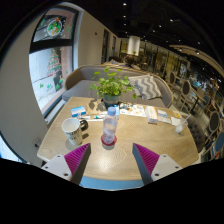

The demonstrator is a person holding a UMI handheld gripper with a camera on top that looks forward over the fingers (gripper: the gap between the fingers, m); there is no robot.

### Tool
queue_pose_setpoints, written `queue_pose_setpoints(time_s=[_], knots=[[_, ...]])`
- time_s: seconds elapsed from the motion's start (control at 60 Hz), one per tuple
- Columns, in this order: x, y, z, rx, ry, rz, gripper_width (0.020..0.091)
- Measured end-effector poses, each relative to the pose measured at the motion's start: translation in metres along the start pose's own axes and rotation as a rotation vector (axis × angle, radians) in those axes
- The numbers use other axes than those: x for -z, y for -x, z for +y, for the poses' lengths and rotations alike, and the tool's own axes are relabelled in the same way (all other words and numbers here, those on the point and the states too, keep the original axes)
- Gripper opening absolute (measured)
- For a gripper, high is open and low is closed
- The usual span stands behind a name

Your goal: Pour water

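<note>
A clear plastic water bottle (110, 126) with a pale cap stands upright on a red coaster near the middle of the round wooden table (125, 150). To its left sits a white cup (73, 129). My gripper (112, 160) is open, its two magenta pads (77, 157) wide apart over the table's near edge. The bottle stands just beyond the fingers, roughly centred between them, with nothing held.
A potted green plant (112, 88) stands behind the bottle. Books and small items (158, 115) lie to the right, with a glass (179, 124) at the far right. A blue box (78, 111) lies left. Sofas and chairs ring the table.
</note>
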State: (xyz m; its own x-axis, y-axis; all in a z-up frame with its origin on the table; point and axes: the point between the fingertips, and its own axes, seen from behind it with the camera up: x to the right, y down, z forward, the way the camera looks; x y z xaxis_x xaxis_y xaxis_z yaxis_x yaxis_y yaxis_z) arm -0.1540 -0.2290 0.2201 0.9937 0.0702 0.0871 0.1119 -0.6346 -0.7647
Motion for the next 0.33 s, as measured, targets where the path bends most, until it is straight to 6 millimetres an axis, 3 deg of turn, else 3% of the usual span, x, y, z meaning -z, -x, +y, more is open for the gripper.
queue_pose_setpoints(time_s=[0.333], knots=[[0.0017,-0.0047,0.0047,-0.033,0.007,-0.014,0.0854]])
